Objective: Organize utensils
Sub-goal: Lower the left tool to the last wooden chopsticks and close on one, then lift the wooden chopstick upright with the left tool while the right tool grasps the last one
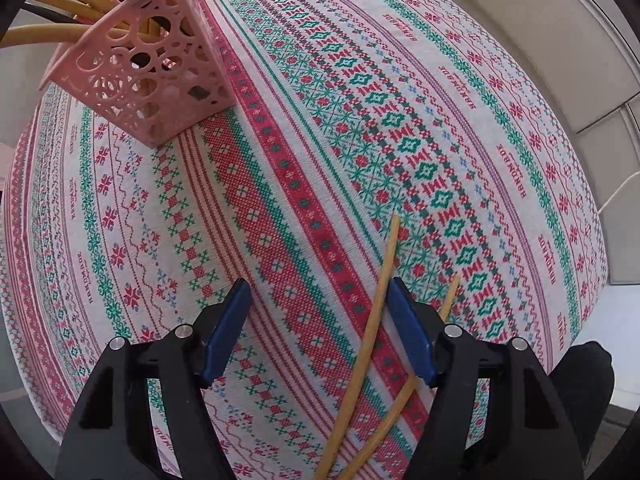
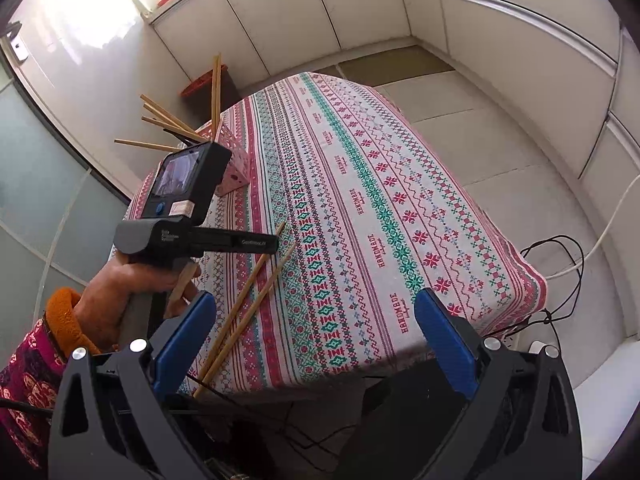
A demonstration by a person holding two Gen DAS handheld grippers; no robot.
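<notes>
Two pale wooden chopsticks lie crossed on the patterned tablecloth [image 1: 460,92]. One chopstick [image 1: 362,360] runs between the jaws of my left gripper [image 1: 316,284], close to the right blue pad [image 1: 408,328]. The other chopstick [image 1: 382,428] passes under that finger. The left gripper is open, points straight down, and its pads press on nothing. A pink perforated basket [image 1: 152,80] holding several chopsticks stands at the upper left. In the right wrist view my right gripper [image 2: 316,296] is open and empty above the table's near edge, to the right of the chopstick pair [image 2: 253,280] and the basket [image 2: 234,164].
A hand in an orange cuff [image 2: 64,312] holds the left gripper's body [image 2: 176,236] over the table's left side. White cabinets [image 2: 520,40] line the walls. Black cables [image 2: 560,264] and a white cord hang off the table's right edge. A red bin [image 2: 200,82] stands behind the table.
</notes>
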